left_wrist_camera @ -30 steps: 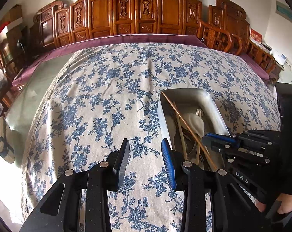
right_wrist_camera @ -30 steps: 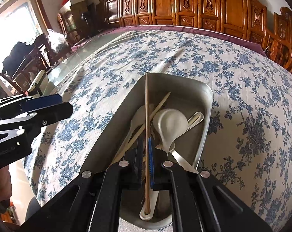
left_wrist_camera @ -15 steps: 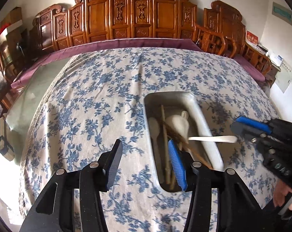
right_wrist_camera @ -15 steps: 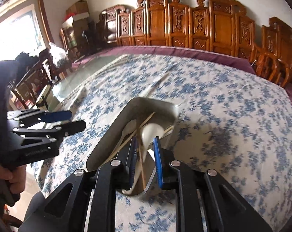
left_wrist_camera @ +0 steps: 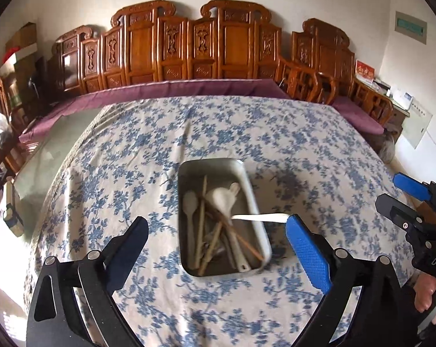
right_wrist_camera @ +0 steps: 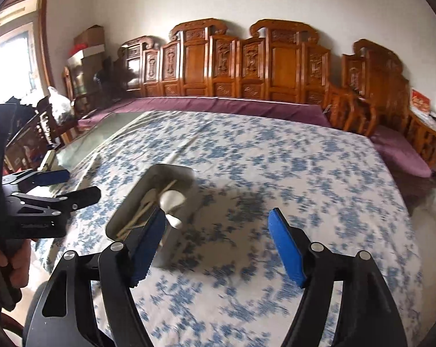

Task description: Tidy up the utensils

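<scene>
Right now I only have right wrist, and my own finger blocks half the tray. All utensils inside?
Observer: No. One white spoon lies across the tray rim, one end out over the tablecloth.
Operator: Which rim?
Observer: The long one, on the right in the left wrist view.
Operator: And the rest?
Observer: Chopsticks lie crossed over other spoons inside, unsorted.
</scene>
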`<action>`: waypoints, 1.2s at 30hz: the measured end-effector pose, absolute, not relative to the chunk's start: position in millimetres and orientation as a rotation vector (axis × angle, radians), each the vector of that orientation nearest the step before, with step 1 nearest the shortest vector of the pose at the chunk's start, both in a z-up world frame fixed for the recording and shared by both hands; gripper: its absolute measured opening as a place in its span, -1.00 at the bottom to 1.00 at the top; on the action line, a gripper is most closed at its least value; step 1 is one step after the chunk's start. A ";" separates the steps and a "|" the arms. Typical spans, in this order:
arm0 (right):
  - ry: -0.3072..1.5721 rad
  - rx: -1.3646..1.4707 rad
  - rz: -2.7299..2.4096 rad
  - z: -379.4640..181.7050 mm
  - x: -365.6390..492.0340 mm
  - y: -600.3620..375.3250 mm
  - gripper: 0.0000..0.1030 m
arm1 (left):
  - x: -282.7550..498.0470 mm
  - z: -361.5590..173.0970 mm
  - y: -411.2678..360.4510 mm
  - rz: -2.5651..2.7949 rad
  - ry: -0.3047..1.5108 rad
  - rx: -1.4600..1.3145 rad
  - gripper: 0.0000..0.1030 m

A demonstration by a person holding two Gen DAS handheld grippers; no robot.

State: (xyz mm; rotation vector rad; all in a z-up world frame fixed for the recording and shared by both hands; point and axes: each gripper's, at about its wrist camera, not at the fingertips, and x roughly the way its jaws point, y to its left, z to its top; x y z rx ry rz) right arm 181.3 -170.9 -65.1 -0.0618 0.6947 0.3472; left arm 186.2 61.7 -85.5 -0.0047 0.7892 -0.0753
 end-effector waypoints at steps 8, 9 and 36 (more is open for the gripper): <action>0.647 -0.044 0.278 -48.8 153.1 -207.9 0.95 | 156.6 -73.2 18.5 -0.092 0.755 0.028 0.85; 0.646 -0.037 0.265 -47.4 149.4 -214.0 0.95 | 153.7 -72.6 14.0 -0.094 0.757 0.031 0.85; 0.415 0.013 0.208 41.2 58.3 -249.1 0.95 | 66.8 21.3 -9.7 -0.078 0.546 0.000 0.85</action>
